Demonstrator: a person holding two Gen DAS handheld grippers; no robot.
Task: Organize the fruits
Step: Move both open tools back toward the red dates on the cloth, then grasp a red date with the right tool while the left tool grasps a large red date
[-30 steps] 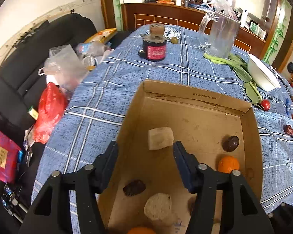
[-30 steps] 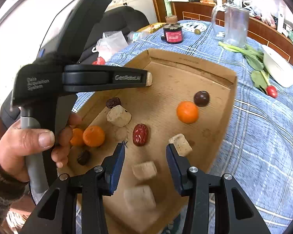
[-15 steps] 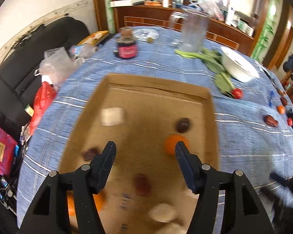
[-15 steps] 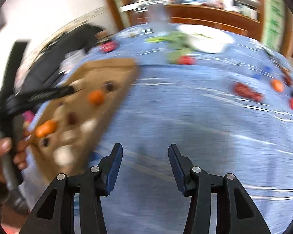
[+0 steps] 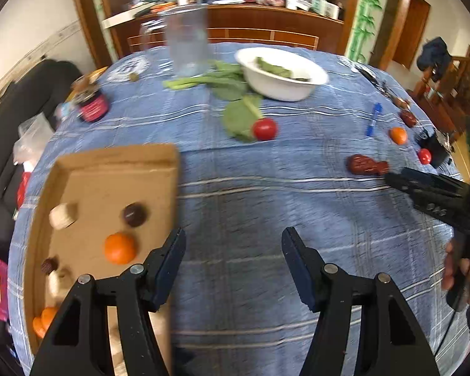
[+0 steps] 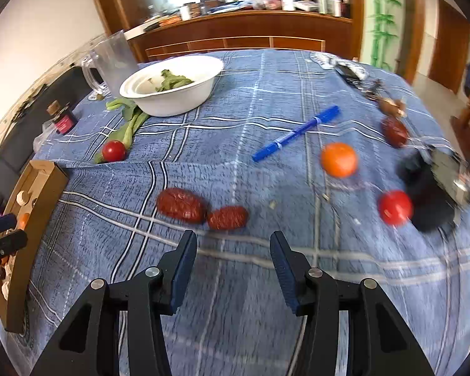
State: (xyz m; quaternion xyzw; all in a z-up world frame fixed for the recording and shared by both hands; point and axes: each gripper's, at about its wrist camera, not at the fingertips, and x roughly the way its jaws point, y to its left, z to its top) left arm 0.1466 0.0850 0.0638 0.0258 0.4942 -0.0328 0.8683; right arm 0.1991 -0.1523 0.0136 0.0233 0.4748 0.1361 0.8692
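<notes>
Fruit partly boxed in cardboard tray; red dates, orange, tomatoes left out; left gripper and right gripper both apart, empty.

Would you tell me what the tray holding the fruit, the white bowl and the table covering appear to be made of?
Tray: plain brown cardboard, matte, with folded-up walls. White bowl: smooth and faintly glossy, with a stepped rim; plastic or foam, possibly ceramic, the look leaves it open. Table covering: woven fabric, blue with white check lines, creased near the tray.
</notes>
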